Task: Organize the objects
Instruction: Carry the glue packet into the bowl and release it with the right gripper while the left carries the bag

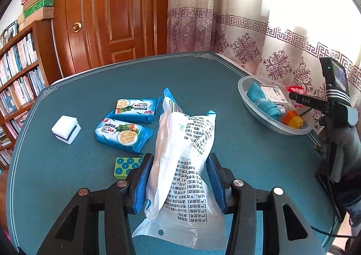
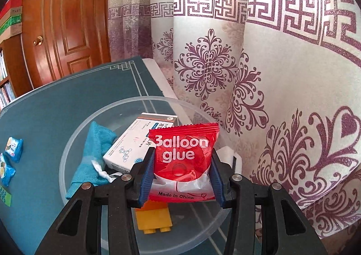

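The right gripper (image 2: 182,178) squeezes the light, crinkly red glue packet (image 2: 183,162) over the clear bowl (image 2: 67,164), at three o'clock on the table (image 1: 90,101). The left gripper (image 1: 179,178) pinches the soft white bag (image 1: 182,153) mid-body.

Desk (image 1: 90,101): teal, pale line border. Curtain (image 2: 270,74): cream, purple floral and key-fret pattern. Glue packet (image 2: 183,160): red, white lettering. Cracker packs (image 1: 135,108): blue. Sponge (image 1: 126,165): green, blue circles. Cloth (image 2: 90,155): teal.
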Tool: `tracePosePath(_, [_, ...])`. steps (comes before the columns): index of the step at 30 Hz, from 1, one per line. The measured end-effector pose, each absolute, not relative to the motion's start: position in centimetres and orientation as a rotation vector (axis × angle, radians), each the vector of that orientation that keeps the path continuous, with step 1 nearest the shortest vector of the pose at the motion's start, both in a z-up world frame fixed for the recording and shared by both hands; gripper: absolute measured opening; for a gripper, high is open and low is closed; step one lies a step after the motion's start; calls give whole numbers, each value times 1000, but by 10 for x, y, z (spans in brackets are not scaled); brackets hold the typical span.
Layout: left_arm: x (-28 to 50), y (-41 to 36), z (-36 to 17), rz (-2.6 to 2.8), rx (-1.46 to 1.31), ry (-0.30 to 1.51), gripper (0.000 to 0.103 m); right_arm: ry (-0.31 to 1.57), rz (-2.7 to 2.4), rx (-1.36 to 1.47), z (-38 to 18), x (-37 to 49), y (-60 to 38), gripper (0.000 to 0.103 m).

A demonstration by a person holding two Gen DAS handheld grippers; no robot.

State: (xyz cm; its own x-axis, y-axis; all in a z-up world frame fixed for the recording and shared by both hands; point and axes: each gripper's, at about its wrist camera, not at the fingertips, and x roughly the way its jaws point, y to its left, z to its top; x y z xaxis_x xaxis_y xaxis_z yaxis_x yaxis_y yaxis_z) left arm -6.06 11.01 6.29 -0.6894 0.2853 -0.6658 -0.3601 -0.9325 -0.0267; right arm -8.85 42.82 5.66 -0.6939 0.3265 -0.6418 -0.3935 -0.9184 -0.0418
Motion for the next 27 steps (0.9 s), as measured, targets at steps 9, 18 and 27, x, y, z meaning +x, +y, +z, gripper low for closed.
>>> tracePosePath(9, [-61, 122, 64, 2574, -994, 160, 51, 185, 2626, -914, 61, -75, 428, 59])
tracePosePath(18, [-65, 144, 67, 2529, -987, 168, 51, 141, 2657, -861, 68, -45, 420, 59])
tracePosePath(27, [-69, 185, 77, 2475, -941, 203, 51, 98, 2623, -855, 63, -39, 431, 59])
